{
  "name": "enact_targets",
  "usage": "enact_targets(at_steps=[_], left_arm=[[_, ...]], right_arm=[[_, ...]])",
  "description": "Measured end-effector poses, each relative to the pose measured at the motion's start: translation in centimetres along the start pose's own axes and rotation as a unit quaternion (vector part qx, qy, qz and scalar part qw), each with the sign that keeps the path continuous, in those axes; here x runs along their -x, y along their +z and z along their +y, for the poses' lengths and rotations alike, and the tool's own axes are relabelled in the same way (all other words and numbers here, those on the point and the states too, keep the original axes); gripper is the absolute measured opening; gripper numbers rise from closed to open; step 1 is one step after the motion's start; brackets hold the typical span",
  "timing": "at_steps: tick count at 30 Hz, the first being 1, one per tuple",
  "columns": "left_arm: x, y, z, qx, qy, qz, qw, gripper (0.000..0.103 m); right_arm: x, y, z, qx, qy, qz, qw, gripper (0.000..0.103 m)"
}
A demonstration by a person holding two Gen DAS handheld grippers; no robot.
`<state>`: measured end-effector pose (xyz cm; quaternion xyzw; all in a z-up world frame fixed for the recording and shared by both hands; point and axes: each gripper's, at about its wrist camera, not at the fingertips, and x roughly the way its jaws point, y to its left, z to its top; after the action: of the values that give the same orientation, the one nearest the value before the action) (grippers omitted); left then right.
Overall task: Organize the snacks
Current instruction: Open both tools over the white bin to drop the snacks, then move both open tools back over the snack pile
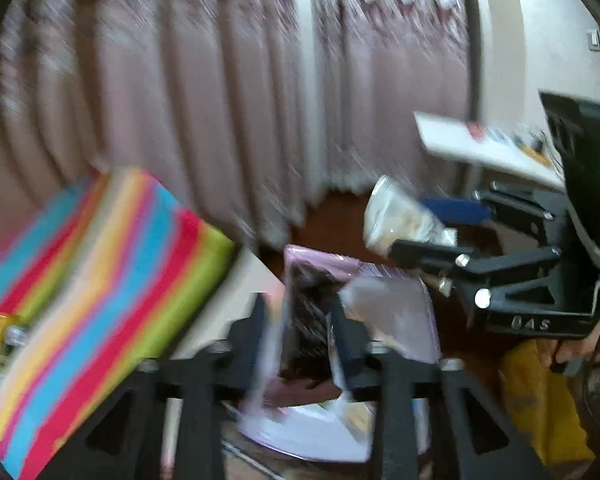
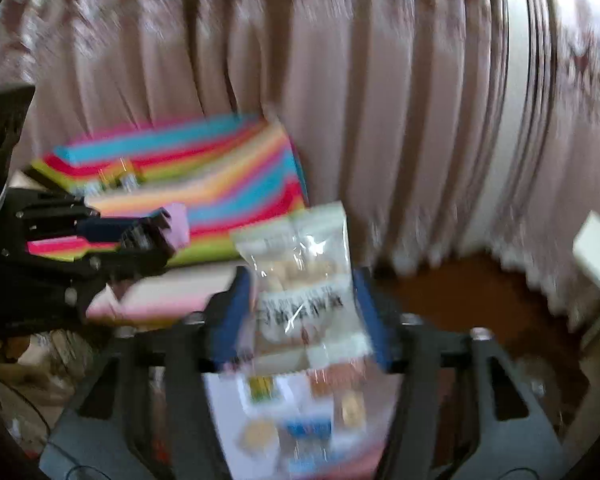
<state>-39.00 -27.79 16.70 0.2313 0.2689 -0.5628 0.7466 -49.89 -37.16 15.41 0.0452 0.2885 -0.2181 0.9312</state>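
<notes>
A striped cloth point(image 1: 96, 280) in red, blue, yellow and green is seen at the far left of the left wrist view, with pale pink curtains point(image 1: 220, 100) hung behind it. Just to its right, the left gripper point(image 1: 300, 336) is seen with a dark snack packet point(image 1: 306, 320) in a clear wrapper between its fingers; the jaws are partly parted, and because of blur it cannot be told whether the pads press on the packet. Below it, a white-and-lilac container point(image 1: 300, 436) is seen, apparently already loaded with packets. Further right, the right gripper point(image 1: 384, 240) is seen holding out a pale biscuit packet point(image 1: 400, 220), with a white table point(image 1: 480, 148) behind and a yellow bag point(image 1: 540, 400) below.

In the right wrist view, the biscuit packet point(image 2: 304, 280) is shown upright between the blue-padded fingers point(image 2: 230, 316) of the right gripper point(image 2: 300, 316). The jaws are set fairly wide and appear to lie along the packet's edges, though a firm grip cannot be confirmed.
</notes>
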Motion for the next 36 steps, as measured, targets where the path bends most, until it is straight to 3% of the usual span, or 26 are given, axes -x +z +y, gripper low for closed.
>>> enact_targets(at_steps=[1, 3, 6, 9, 13, 17, 23, 26, 27, 32, 36], left_arm=[[-1.7, -0.6, 0.3, 0.012, 0.006, 0.029, 0.9995, 0.062], [-3.0, -1.9, 1.4, 0.037, 0.029, 0.055, 0.9974, 0.063], [-2.0, -4.4, 4.4, 0.069, 0.044, 0.059, 0.9949, 0.064], [0.3, -6.6, 7.8, 0.086, 0.102, 0.052, 0.9898, 0.078], [3.5, -10.8, 13.0, 0.129, 0.161, 0.060, 0.9767, 0.083], [6.0, -14.8, 17.8, 0.161, 0.219, 0.070, 0.9598, 0.083], [8.7, -19.8, 25.5, 0.220, 0.299, 0.076, 0.9254, 0.083], [9.1, -22.1, 30.4, 0.261, 0.333, 0.089, 0.9016, 0.083], [9.2, -23.1, 32.6, 0.283, 0.347, 0.098, 0.8891, 0.083], [10.6, -26.5, 39.6, 0.343, 0.392, 0.099, 0.8479, 0.083], [11.3, -28.0, 43.5, 0.385, 0.400, 0.085, 0.8275, 0.083]], right_arm=[[-1.1, -0.7, -0.7, -0.013, -0.010, 0.027, 1.000, 0.085], [-1.5, -1.3, -1.4, -0.033, -0.005, 0.033, 0.999, 0.085], [-1.6, -0.9, -1.5, -0.041, 0.015, 0.024, 0.999, 0.085], [-2.9, 0.0, 0.3, -0.020, 0.032, 0.029, 0.999, 0.085], [-5.8, 1.2, 5.6, 0.029, 0.089, 0.051, 0.994, 0.085], [-9.6, 1.7, 13.0, 0.091, 0.153, 0.088, 0.980, 0.085], [-15.2, 3.0, 22.8, 0.147, 0.213, 0.104, 0.960, 0.085], [-19.7, 4.3, 27.1, 0.146, 0.230, 0.132, 0.953, 0.085], [-21.2, 4.8, 28.1, 0.139, 0.232, 0.144, 0.952, 0.085], [-28.9, 7.8, 34.3, 0.109, 0.231, 0.170, 0.952, 0.085], [-34.1, 10.6, 38.7, 0.104, 0.231, 0.183, 0.950, 0.085]])
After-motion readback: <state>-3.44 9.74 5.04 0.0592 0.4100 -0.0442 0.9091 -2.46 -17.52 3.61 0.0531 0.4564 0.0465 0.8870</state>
